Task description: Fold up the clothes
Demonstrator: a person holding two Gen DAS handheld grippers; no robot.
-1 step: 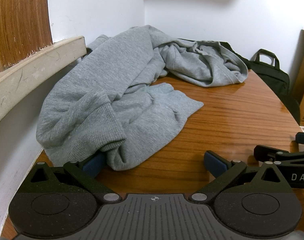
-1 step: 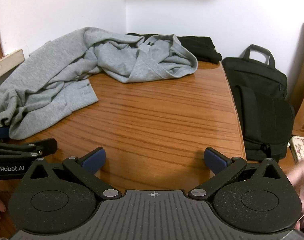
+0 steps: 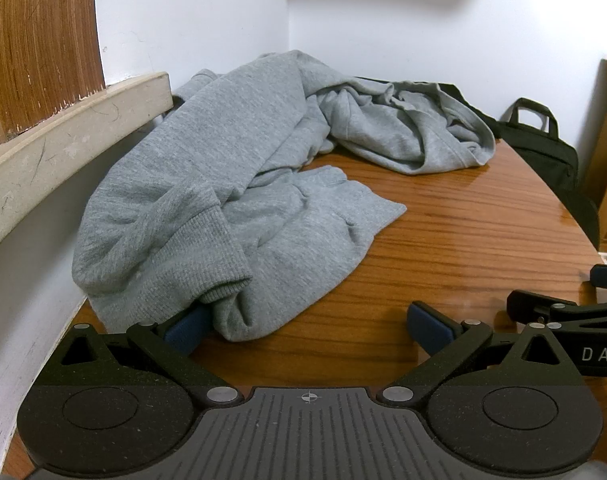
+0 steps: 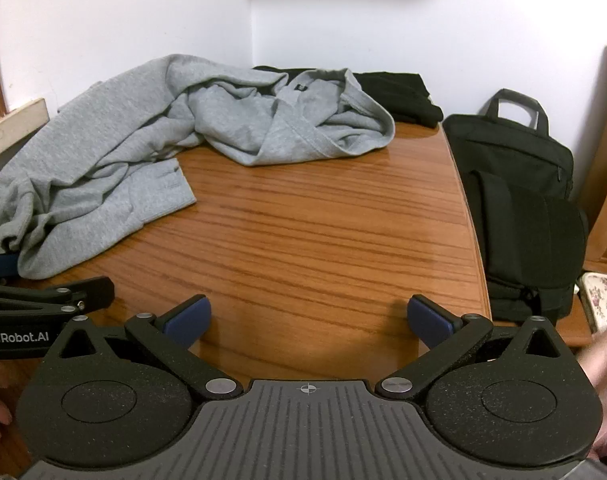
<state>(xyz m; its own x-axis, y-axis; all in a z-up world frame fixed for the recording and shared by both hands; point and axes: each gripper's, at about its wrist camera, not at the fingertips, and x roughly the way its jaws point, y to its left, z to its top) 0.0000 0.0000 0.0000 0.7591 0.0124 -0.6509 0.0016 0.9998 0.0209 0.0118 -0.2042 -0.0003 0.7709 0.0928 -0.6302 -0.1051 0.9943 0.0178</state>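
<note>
Fingers (image 3: 185, 326) on both your grippers stand wide apart, gripping nothing. Your left blue pad touches the grey hoodie (image 3: 207, 184), crumpled at the counter's (image 4: 323, 240) wall side; no fold made yet. Dark clothing (image 4: 399, 94) behind, black bag (image 4: 515, 184) beside; neither blocks you.

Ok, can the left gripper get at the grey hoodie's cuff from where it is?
Probably yes: the left gripper is open, one finger already at the cuff of the hoodie, nothing between them.
</note>
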